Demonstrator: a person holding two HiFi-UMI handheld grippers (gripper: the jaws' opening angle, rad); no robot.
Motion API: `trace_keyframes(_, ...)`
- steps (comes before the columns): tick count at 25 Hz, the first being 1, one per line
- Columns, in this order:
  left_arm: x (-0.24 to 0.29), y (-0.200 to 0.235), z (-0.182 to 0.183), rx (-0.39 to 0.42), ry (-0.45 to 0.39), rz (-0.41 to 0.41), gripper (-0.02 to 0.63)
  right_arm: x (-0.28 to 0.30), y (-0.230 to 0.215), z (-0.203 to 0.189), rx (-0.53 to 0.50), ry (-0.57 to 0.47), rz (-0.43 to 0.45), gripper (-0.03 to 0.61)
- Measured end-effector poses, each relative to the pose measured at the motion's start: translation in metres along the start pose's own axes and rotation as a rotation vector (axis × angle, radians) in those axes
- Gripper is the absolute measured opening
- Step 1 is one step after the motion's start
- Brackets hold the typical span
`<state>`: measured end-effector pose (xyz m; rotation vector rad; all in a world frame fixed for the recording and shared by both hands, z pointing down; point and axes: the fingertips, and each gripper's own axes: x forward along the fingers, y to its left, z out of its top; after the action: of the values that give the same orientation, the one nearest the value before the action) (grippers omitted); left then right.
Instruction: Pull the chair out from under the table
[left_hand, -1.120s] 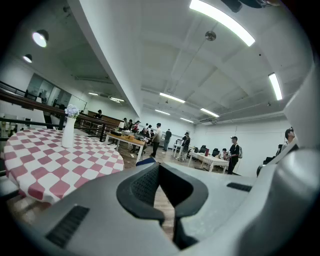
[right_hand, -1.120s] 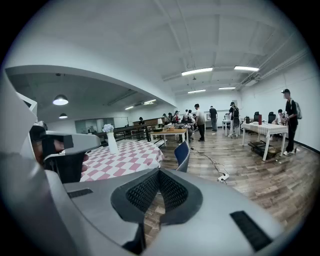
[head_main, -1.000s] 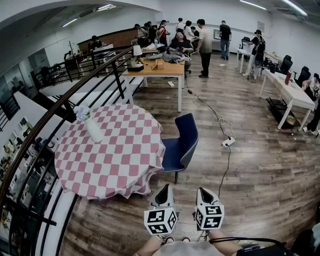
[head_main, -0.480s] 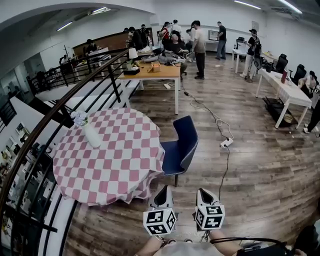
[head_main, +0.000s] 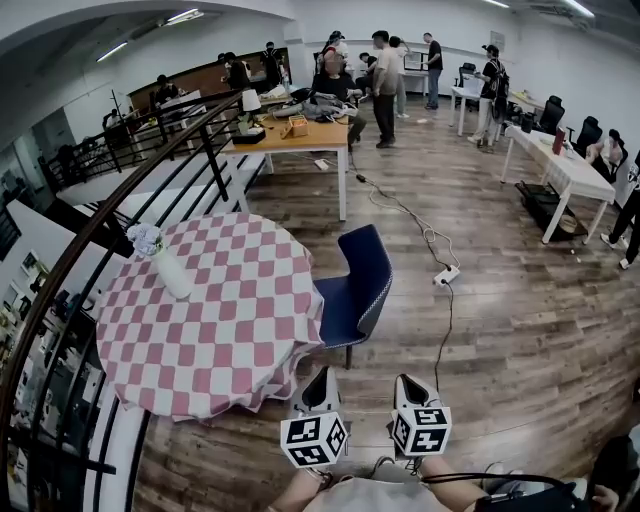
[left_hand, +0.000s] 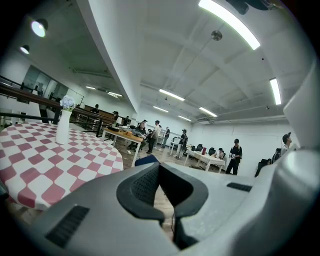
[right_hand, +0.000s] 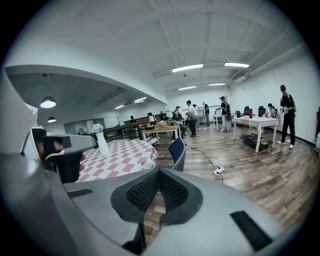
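Observation:
A dark blue chair (head_main: 355, 285) stands tucked against the right side of a round table (head_main: 215, 340) with a pink and white checked cloth. Its backrest faces the open floor. A white vase (head_main: 165, 265) with flowers stands on the table. My left gripper (head_main: 322, 378) and right gripper (head_main: 408, 382) hang side by side above the wooden floor, short of the chair and apart from it. Both are shut with nothing between the pads. In the left gripper view the chair (left_hand: 147, 160) just shows over the shut left gripper (left_hand: 159, 167). In the right gripper view the chair (right_hand: 177, 147) stands beyond the shut right gripper (right_hand: 159, 171).
A black curved railing (head_main: 150, 170) runs behind the table. A wooden desk (head_main: 290, 135) stands farther back. A cable with a power strip (head_main: 443, 275) lies on the floor right of the chair. White tables (head_main: 565, 175) line the right side, and people (head_main: 385, 70) stand at the back.
The head view has shifted toward the table and chair, which now sit a little lower and closer. Both grippers have drifted slightly and stay shut. The chair keeps its place at the table.

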<state>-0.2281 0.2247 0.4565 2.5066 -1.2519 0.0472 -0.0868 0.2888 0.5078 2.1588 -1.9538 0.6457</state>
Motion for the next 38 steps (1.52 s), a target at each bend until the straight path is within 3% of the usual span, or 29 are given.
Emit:
trace_keyframes(8,0.033,-0.001,-0.013,0.007,0.026,-0.001,0.002,0.03,-0.025,-0.001,0.016,0.024,-0.009,0.018)
trace_keyframes(23,0.147,-0.024,-0.005,-0.011,0.036,0.112,0.002,0.117,-0.105,0.063,-0.04,0.054,0.098,0.018)
trace_keyframes(31,0.193,-0.034,-0.013,-0.028,0.052,0.193,0.003,0.152,-0.161,0.077,-0.058,0.099,0.139,0.018)
trace_keyframes(38,0.213,-0.041,-0.022,-0.056,0.055,0.274,0.003,0.181,-0.18,0.086,-0.091,0.121,0.225,0.018)
